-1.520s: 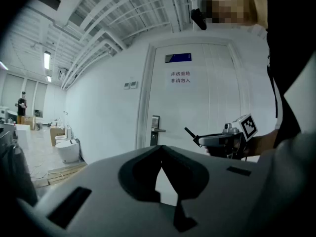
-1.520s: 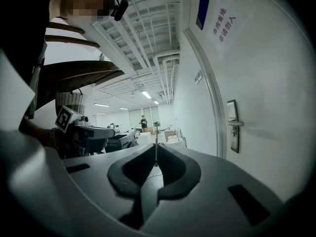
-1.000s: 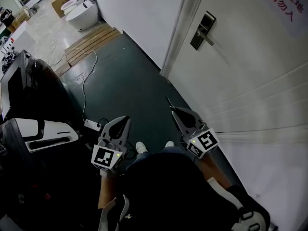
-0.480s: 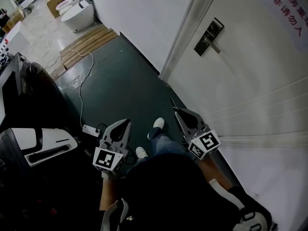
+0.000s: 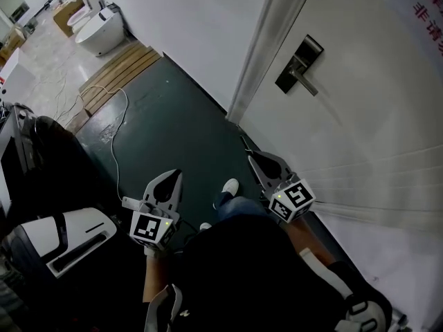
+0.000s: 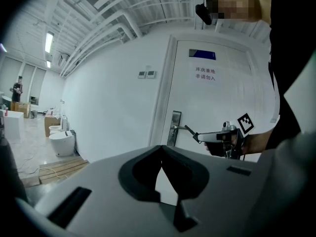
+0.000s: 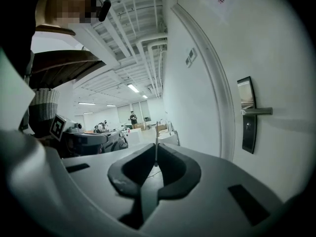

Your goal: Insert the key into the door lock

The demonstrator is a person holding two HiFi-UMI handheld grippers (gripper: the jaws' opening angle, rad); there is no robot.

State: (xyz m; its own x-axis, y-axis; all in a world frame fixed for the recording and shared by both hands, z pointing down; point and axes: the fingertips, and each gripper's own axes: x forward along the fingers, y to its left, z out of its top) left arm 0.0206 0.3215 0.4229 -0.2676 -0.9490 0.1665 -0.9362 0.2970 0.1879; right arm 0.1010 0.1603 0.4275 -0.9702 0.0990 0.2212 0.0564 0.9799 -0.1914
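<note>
Short of the door lock, right gripper fingers pinch the key, left gripper closed empty; misaligned entry may twist it.

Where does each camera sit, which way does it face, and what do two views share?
Head view: on the person's head, looking steeply down at the floor and door; the left gripper, right gripper and a shoe show.
Left gripper view: on the left gripper, facing the door along shut, empty jaws; the right gripper shows at right.
Right gripper view: on the right gripper, along jaws shut on the key; the left gripper shows at left.
Shared: all three show the door lock.
</note>
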